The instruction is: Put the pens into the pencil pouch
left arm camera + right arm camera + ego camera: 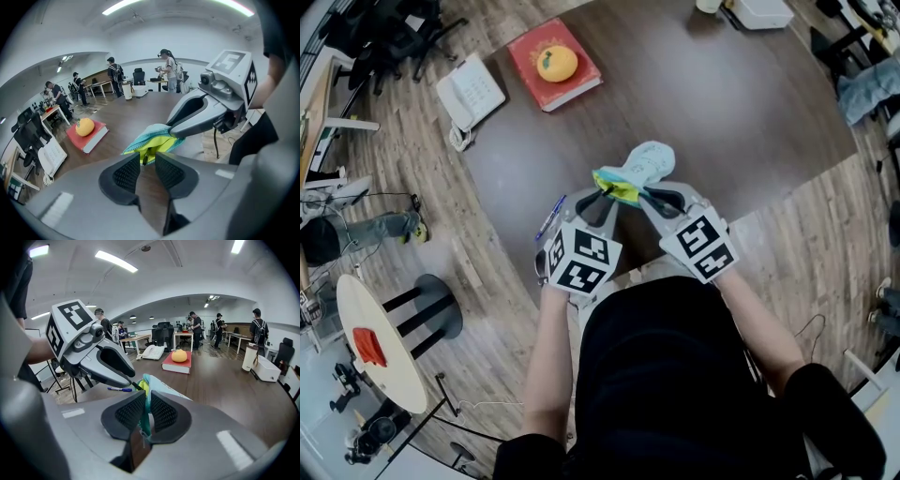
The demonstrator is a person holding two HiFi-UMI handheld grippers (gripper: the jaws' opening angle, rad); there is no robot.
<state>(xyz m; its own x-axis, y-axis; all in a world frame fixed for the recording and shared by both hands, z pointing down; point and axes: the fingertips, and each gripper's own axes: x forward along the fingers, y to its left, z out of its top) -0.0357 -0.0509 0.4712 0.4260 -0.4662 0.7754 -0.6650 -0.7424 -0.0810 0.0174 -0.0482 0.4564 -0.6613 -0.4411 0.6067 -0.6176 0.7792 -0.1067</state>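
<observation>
Your right claw (146, 401) pinching pencil pouch (649, 165) rim; left claw (147, 155) spread, dark pen (145, 159) seemingly in mouth ahead; blue pen (550, 217) beside it not yet in.

Soft matt cloth makes up the pencil pouch (639, 173). The right gripper (146, 398) pinching it has rough, gridded black pads (165, 412) set in smooth matt grey plastic. Beneath it, the table (712, 103) is smooth dark woodgrain.
</observation>
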